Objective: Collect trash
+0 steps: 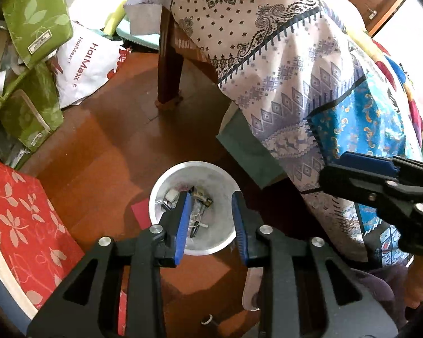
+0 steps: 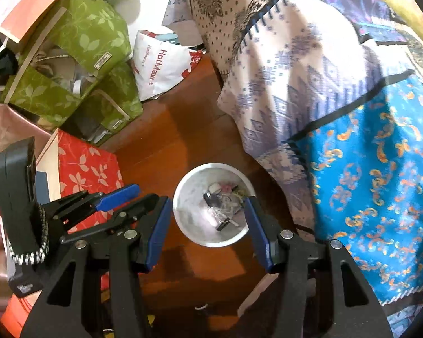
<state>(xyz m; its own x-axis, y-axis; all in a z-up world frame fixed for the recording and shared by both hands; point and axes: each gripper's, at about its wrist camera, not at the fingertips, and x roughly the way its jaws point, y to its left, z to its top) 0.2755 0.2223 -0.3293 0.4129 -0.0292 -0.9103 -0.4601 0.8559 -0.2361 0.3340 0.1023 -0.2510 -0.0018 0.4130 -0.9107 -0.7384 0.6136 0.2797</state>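
A white round bin [image 1: 221, 226] stands on the wooden floor with several small scraps of trash [image 1: 200, 197] lying in its bottom. My left gripper [image 1: 210, 197] points down over the bin, its blue pads apart and nothing between them. From the right edge of the left wrist view my right gripper [image 1: 341, 169] reaches in. In the right wrist view the same bin [image 2: 189, 217] and its trash [image 2: 225, 200] lie straight below my right gripper [image 2: 207, 201], which stands open and empty. My left gripper [image 2: 138, 194] shows there at the left, beside the bin.
A table draped in a patterned cloth [image 1: 282, 56] hangs close on the right, its dark leg [image 1: 169, 64] behind the bin. Green leaf-print boxes [image 1: 33, 14], a white HotMax bag [image 1: 84, 59] and a red leaf-print box [image 1: 22, 211] crowd the left. Bare floor [image 1: 104, 140] lies between.
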